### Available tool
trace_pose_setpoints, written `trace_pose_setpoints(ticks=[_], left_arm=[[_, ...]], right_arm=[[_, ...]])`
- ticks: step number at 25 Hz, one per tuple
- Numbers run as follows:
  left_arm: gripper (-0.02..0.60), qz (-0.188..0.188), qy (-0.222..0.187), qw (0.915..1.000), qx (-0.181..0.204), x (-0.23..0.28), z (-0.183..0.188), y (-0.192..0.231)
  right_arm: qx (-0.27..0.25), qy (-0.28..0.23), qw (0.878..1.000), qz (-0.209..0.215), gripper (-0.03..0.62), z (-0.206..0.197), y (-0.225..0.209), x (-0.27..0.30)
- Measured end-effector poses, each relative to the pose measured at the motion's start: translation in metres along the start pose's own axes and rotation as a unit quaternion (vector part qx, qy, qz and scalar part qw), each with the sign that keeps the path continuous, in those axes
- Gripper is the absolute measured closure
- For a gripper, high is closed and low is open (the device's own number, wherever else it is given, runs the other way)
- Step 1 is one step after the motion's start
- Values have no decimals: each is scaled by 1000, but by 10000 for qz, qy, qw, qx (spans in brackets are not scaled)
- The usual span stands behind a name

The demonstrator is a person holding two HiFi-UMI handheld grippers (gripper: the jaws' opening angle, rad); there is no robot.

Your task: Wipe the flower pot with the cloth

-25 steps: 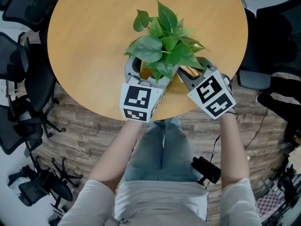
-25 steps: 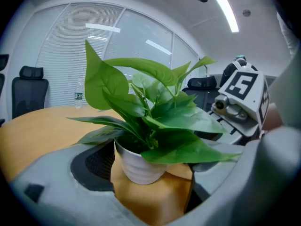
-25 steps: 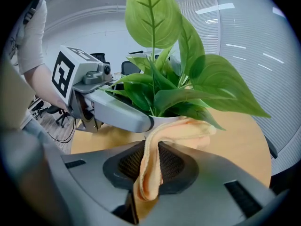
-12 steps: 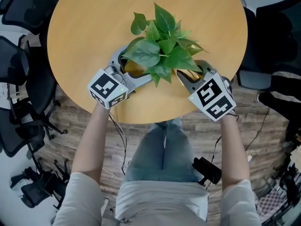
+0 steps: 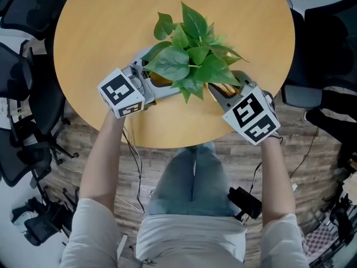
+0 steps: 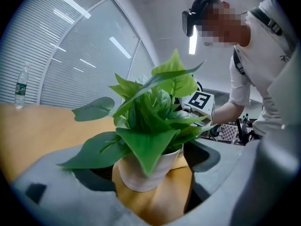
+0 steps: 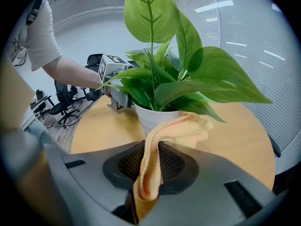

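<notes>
Flower pot point(image 7: 153, 118), white and upright on the bench point(image 5: 106, 32), is seen dead ahead of the right gripper point(image 7: 149, 168), whose jaws are closed on the orange cloth point(image 7: 186, 126); the cloth's free end is bunched at the pot's near wall, apparently touching it. From the opposite side the pot is bracketed by the left gripper point(image 6: 150, 182), its jaws spread wide to either side of the base, though contact with the pot cannot be settled there. Broad leaves point(image 5: 192, 57) are hung over rim and cloth, so the wall would best be reached low, beneath them.
</notes>
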State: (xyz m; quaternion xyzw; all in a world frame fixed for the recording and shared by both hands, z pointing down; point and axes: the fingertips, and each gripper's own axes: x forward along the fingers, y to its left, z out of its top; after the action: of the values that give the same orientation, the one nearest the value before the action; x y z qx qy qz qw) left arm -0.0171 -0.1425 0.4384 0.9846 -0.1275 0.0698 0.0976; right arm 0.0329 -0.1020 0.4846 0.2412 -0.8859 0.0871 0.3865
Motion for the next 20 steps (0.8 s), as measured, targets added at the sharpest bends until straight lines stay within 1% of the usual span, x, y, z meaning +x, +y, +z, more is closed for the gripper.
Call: trace_pose_setpoints(ticks=[4,6,11,13,16,18,20], left_arm=[[133,78,-120,9998,-153,0,2,2],[137,74,-117,9998,-159,0,1,2],[138,90,-115,9998,-111,1,1,1],[138,134,-142,9997,-116,1,1,0],[138,216,-150,9995,-144,2,0,0],[138,339,-147,9992,-173,3,0,1],[138,526,-125,9983,-196,4,1,1]], right_arm=[[-53,10,10000,32,533,1,3,1],[-39,31,10000,-3,533,0,-2,-2],[142,182,9991,-353,533,-8,-39,-7],[59,251,9989,-387,533,-6,-48,-5],[-162,283,9990,-316,533,2,-48,3],[-306,261,9988,-287,533,9,-43,7],[-429,315,9979,-362,533,11,-41,8]])
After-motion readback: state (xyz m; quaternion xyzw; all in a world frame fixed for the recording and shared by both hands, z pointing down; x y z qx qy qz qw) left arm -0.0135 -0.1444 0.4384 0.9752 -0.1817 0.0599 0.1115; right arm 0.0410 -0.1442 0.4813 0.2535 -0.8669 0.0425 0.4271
